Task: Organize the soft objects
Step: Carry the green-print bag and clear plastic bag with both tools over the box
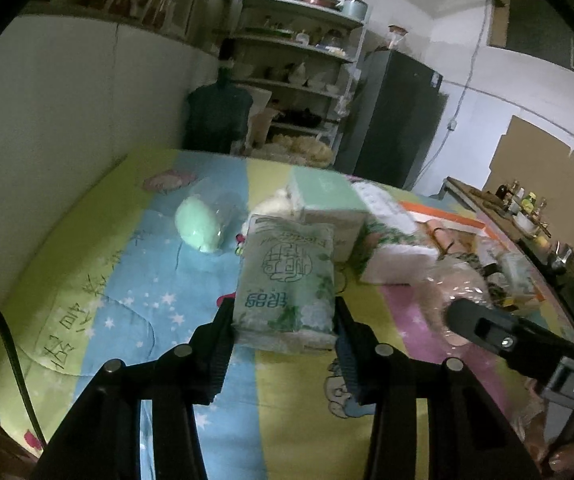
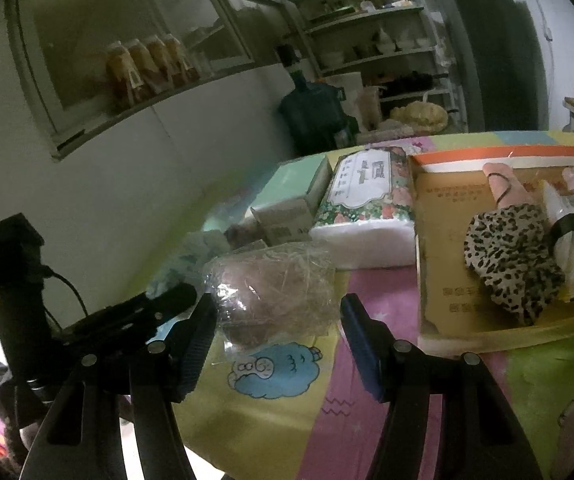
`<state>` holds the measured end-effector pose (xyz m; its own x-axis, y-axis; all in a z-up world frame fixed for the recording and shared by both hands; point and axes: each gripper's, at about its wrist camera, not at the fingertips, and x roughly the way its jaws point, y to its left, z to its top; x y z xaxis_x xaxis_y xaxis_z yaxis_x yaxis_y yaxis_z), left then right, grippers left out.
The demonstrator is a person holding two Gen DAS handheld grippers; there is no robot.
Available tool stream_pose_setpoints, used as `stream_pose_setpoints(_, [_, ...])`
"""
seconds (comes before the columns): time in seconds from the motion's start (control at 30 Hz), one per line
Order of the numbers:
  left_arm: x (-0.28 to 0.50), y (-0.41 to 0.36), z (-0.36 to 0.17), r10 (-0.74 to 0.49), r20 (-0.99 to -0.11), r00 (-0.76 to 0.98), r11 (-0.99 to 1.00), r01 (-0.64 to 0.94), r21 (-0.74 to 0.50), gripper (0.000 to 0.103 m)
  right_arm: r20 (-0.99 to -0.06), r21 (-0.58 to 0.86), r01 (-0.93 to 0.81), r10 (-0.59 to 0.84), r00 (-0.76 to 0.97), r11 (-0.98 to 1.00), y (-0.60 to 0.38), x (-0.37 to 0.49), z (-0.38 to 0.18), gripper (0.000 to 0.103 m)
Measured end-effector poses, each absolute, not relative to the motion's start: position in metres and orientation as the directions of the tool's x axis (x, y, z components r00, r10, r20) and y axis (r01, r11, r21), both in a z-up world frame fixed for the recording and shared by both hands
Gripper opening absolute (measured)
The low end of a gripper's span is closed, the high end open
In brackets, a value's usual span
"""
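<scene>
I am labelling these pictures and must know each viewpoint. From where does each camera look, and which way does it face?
Left wrist: sits on the left gripper, faces across the bed; its fingers clamp a tissue pack; the right gripper shows at right.
Right wrist: sits on the right gripper, faces a clear-wrapped brown item and orange-rimmed box; its fingers show.
Shared: mint box, shelves.
</scene>
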<state>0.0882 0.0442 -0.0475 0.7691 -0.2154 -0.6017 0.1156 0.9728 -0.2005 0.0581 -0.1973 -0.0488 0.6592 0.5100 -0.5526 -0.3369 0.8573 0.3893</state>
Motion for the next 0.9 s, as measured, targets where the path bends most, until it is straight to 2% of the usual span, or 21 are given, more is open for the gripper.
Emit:
stream_pose_setpoints(0.43, [0.085,0.001,-0.019,-0.293,-0.542,0.788,0.956,0.228,-0.186,0.046,-0.524,0.352,-0.299,0.451,0.722,0.887,-0.227,0.049,-0.031,0.064])
stream_pose_setpoints(0.9, [0.106,-0.067,-0.007,-0.391,-0.531,0.752,0.919,0.357,-0.170,0.046,-0.490,0.335,-0.202,0.354,0.797,0.920,-0.288,0.057,-0.018,0.064])
